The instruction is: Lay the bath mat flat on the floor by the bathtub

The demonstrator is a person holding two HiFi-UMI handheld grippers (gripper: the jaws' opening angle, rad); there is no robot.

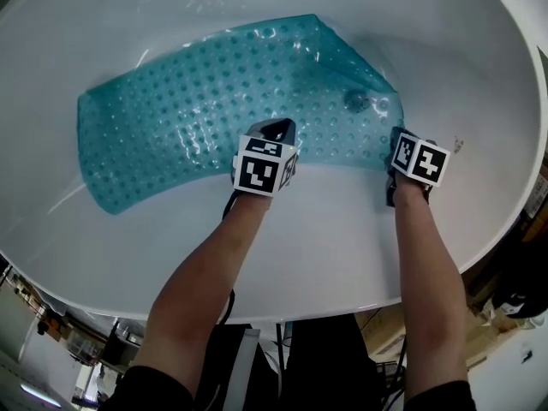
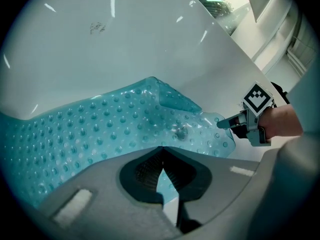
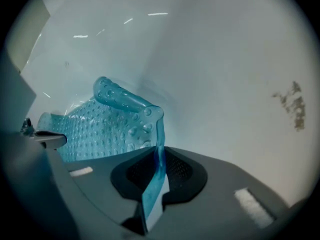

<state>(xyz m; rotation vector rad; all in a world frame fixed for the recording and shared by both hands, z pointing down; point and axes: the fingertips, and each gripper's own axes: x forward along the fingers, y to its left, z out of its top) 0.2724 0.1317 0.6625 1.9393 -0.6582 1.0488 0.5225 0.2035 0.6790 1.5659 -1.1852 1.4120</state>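
A translucent teal bath mat (image 1: 197, 118) with rows of suction bumps lies curved inside the white bathtub (image 1: 342, 247). Its far right corner is folded over (image 2: 172, 99). My left gripper (image 1: 276, 128) is at the middle of the mat's near edge, shut, with a sliver of mat between its pads (image 2: 161, 171). My right gripper (image 1: 396, 139) is at the mat's near right corner and shut on that edge, which stands upright between the pads (image 3: 159, 171). Each gripper shows in the other's view: the right gripper (image 2: 225, 123) and the left gripper (image 3: 37, 134).
The tub's drain (image 1: 355, 101) shows through the mat near its right end. A dark smudge (image 1: 458, 146) marks the tub wall right of the right gripper. The tub rim (image 1: 282, 315) curves round in front of the person's forearms, with floor clutter beyond it.
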